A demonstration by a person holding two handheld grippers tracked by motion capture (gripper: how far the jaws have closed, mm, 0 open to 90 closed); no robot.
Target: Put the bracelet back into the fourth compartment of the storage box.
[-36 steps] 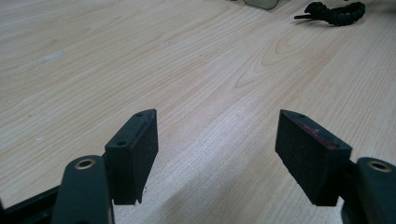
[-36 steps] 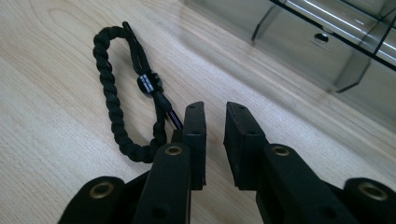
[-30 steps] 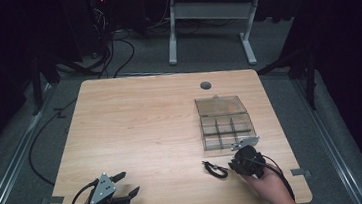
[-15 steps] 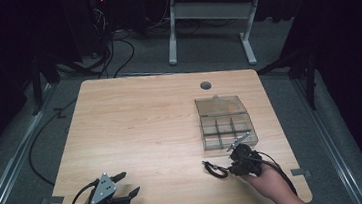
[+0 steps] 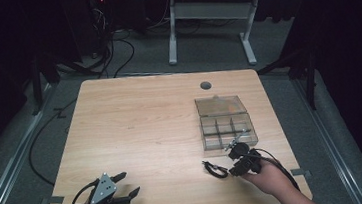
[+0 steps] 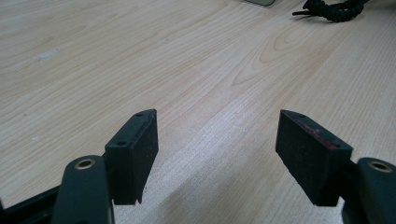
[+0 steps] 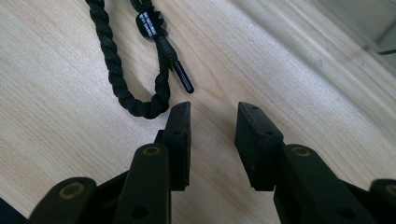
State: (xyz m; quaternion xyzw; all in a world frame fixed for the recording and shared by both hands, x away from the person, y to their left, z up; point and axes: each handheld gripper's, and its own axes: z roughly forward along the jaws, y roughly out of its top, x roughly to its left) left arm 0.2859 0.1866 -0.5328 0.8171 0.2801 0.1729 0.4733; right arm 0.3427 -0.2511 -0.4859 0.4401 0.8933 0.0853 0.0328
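The right hand-held gripper (image 7: 212, 123) hovers with its jaws parted and empty, just beside a loop of black braided cord (image 7: 122, 65) lying on the pale wooden worktop (image 5: 141, 131), near a clear plastic compartment box (image 5: 225, 124). The left hand-held gripper (image 6: 217, 140) rests wide apart at the near corner.

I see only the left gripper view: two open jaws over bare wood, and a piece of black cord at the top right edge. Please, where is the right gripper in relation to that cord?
Observer: The right gripper sits just right of the black cord, near the table's front edge.
Operator: Does it hold the cord?
Observer: No. In the right gripper view its jaws stand apart over bare wood, and the cord lies just ahead of them.
Operator: Is anything else near?
Observer: A clear compartment box with its lid open sits just beyond the right gripper.
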